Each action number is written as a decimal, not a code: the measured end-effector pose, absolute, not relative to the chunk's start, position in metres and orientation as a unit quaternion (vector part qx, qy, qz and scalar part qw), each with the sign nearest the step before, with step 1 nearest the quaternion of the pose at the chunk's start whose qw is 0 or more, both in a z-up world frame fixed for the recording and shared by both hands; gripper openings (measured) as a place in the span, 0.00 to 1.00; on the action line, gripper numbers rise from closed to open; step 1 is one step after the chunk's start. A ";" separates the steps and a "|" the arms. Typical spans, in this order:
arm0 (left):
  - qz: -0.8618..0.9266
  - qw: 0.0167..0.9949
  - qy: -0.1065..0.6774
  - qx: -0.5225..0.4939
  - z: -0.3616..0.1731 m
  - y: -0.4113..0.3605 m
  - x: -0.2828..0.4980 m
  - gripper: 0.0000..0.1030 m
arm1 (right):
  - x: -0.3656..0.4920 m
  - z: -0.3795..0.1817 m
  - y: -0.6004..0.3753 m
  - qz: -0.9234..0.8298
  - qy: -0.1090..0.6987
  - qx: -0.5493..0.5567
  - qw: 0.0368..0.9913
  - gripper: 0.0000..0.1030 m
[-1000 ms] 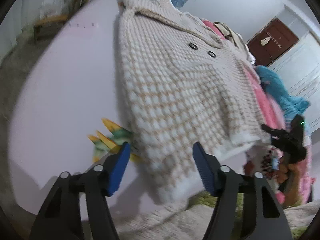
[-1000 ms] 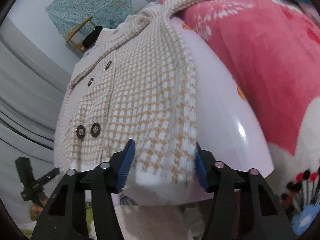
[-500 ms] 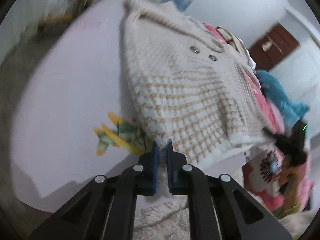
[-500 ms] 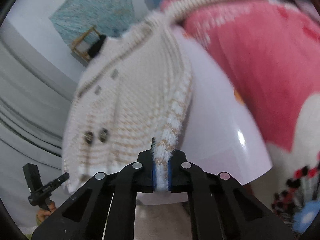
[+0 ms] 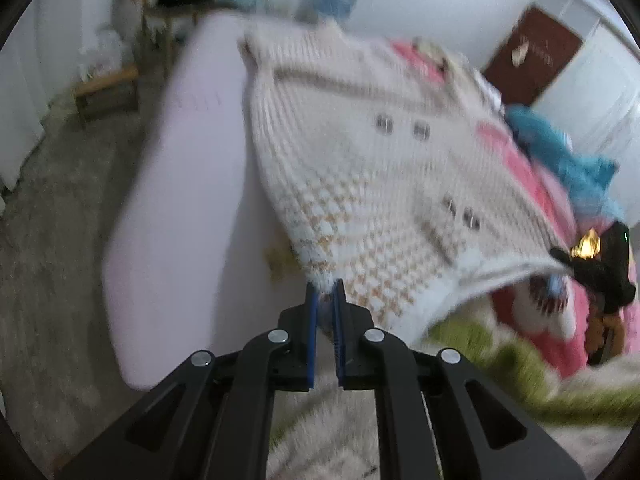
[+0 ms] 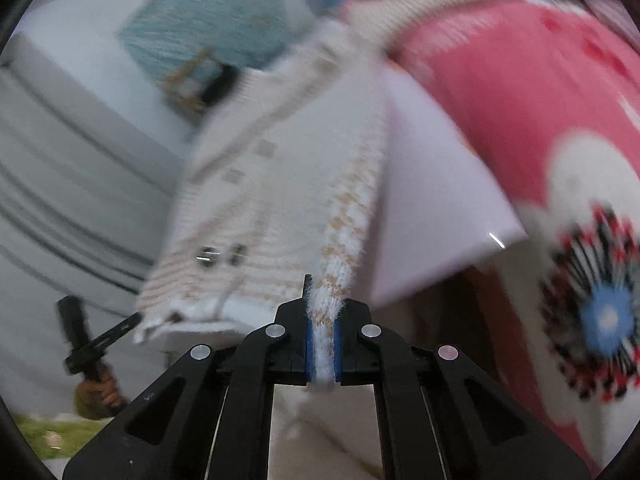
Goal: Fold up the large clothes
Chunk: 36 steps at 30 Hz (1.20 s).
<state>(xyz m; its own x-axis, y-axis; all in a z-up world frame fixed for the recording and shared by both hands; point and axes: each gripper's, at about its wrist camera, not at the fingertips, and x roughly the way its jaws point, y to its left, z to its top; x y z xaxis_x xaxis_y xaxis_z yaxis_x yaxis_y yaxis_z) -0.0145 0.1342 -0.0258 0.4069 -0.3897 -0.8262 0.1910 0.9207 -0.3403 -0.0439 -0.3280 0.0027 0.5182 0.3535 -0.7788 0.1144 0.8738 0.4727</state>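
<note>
Right wrist: claw (image 6: pixel 323 320) clamped on cardigan (image 6: pixel 280 216) hem.

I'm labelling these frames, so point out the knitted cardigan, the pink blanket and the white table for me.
knitted cardigan (image 5: pixel 360 168): left wrist view, on the checked front panel below the upper buttons.
pink blanket (image 6: pixel 500 80): right wrist view, on its plain pink area.
white table (image 5: pixel 188 184): left wrist view, on the bare top left of the cardigan.
</note>
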 end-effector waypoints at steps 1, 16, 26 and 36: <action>-0.176 0.825 0.528 -0.091 -0.034 0.130 -0.015 0.11 | -0.043 -0.008 -0.331 0.057 0.503 0.237 0.829 0.07; -0.208 0.880 0.426 -0.037 0.006 0.089 0.071 0.32 | 0.035 0.040 -0.279 0.069 0.456 0.096 0.882 0.30; -0.144 0.867 0.475 0.053 -0.047 0.055 0.157 0.32 | 0.167 -0.005 -0.125 0.248 0.489 0.024 0.836 0.13; -0.169 0.872 0.453 0.075 -0.051 0.063 0.153 0.32 | 0.145 -0.037 -0.146 0.240 0.570 0.015 0.786 0.10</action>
